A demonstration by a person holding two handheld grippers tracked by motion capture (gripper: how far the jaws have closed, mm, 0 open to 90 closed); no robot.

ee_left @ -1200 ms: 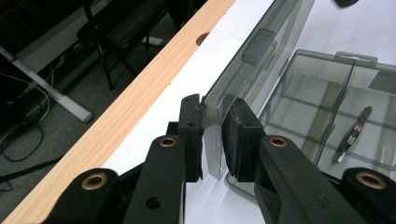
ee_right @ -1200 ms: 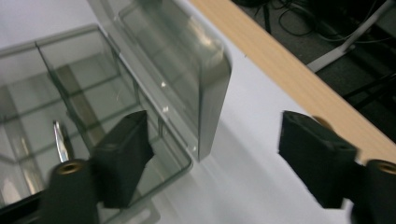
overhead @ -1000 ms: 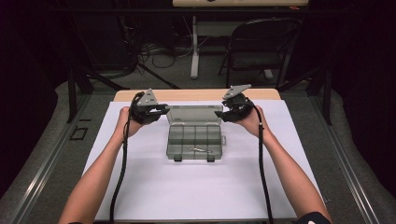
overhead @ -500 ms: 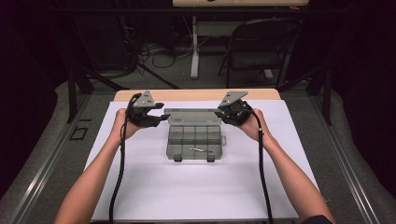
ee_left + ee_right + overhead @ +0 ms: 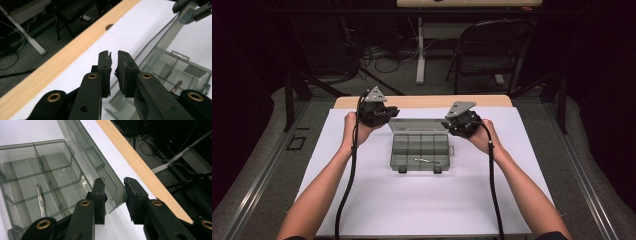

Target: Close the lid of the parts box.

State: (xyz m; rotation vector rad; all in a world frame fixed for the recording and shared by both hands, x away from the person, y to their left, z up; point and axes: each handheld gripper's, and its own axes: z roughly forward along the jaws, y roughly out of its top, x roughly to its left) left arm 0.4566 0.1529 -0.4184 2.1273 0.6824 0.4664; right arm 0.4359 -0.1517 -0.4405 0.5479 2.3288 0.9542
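A: Smoky clear plastic organizer box sat in the middle of the white sheet, lid tipped up at the back. Left gripper had just snapped nearly closed, only a slit between the pads, nothing pinched. It hung over the sheet beside the lid's left end.

B: And the other one?

A: Right gripper had been closing too; its jaws straddled the lid's right corner. One pad sat against the plastic, but I couldn't tell if both were really clamping it.

B: Any brand or writing?

A: Couldn't read any. One small metal piece lay in a front compartment.
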